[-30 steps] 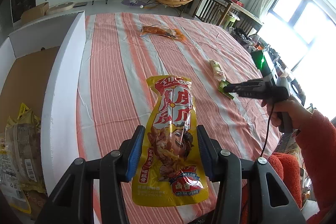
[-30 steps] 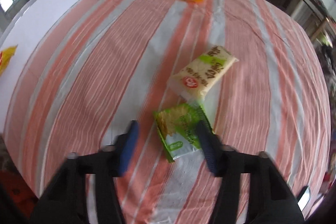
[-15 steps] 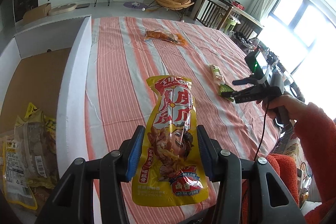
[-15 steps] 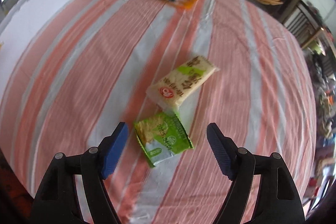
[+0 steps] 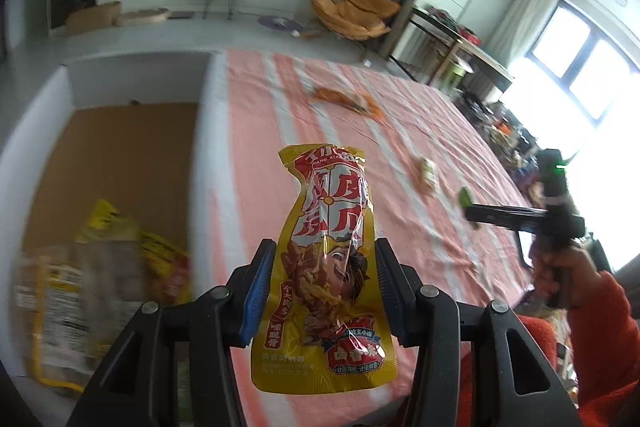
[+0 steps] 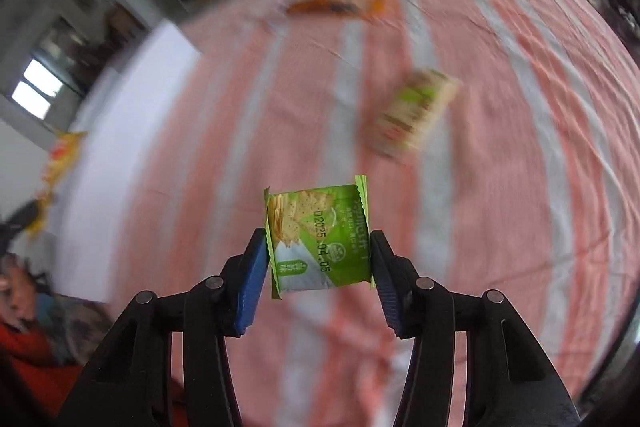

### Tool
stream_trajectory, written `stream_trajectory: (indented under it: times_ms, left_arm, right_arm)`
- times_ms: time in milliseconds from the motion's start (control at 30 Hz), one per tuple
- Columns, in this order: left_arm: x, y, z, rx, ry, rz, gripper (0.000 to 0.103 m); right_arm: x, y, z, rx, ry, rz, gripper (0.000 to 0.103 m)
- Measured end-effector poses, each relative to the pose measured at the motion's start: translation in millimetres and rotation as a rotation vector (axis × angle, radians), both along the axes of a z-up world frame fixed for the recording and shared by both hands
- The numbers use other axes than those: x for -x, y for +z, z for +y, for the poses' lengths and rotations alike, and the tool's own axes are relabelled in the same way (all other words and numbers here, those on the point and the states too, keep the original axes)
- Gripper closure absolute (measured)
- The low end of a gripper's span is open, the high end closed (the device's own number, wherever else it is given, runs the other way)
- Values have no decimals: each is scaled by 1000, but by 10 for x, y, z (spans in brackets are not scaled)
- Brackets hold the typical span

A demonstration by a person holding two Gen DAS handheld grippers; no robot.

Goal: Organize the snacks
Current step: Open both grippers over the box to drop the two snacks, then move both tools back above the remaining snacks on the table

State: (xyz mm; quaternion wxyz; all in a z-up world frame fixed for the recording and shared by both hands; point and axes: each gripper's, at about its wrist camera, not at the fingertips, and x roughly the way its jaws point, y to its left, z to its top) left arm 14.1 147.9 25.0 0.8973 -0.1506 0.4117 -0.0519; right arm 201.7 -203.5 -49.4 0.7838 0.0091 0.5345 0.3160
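Note:
My left gripper [image 5: 324, 283] is shut on a yellow snack pouch [image 5: 326, 267] and holds it in the air near the white wall of a cardboard box [image 5: 208, 131]. The box holds several snack bags [image 5: 80, 299]. My right gripper [image 6: 318, 267] is shut on a small green cracker packet [image 6: 318, 235] and holds it above the striped tablecloth [image 6: 520, 187]. The right gripper also shows in the left wrist view [image 5: 480, 213]. A pale green-and-white packet [image 6: 416, 115] and an orange packet [image 6: 332, 5] lie on the cloth.
The white box wall [image 6: 120, 131] runs along the left side of the table. The person's red sleeve [image 5: 592, 339] is at the lower right. A chair and a TV unit stand beyond the table.
My right gripper has closed on the green cracker packet and lifted it off the cloth. My left gripper has carried the yellow pouch left, toward the box.

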Motion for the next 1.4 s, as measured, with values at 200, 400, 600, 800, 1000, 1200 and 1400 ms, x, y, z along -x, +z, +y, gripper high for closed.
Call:
stream_trajectory:
  times_ms: [200, 400, 600, 800, 1000, 1200, 1400]
  left_arm:
    - [401, 135, 869, -113, 255, -7, 54]
    - [709, -130, 1549, -149, 499, 71, 11]
    - [825, -195, 1571, -138, 532, 21, 7]
    - [436, -126, 911, -18, 315, -51, 7]
    - [-64, -152, -315, -48, -22, -35, 4]
    - [-657, -655, -1130, -158, -155, 25, 4]
    - [-1144, -1144, -1141, -185, -62, 80, 4]
  right_arm:
    - [689, 933, 1379, -265, 259, -103, 50]
    - [1165, 1041, 2895, -376, 446, -35, 25]
    - [1090, 692, 2895, -309, 362, -27, 25]
    - [855, -17, 1881, 40, 78, -256, 25]
    - [611, -532, 425, 162, -360, -291, 25]
    - [560, -509, -161, 222, -606, -345, 25]
    - [442, -618, -232, 231, -648, -262, 25]
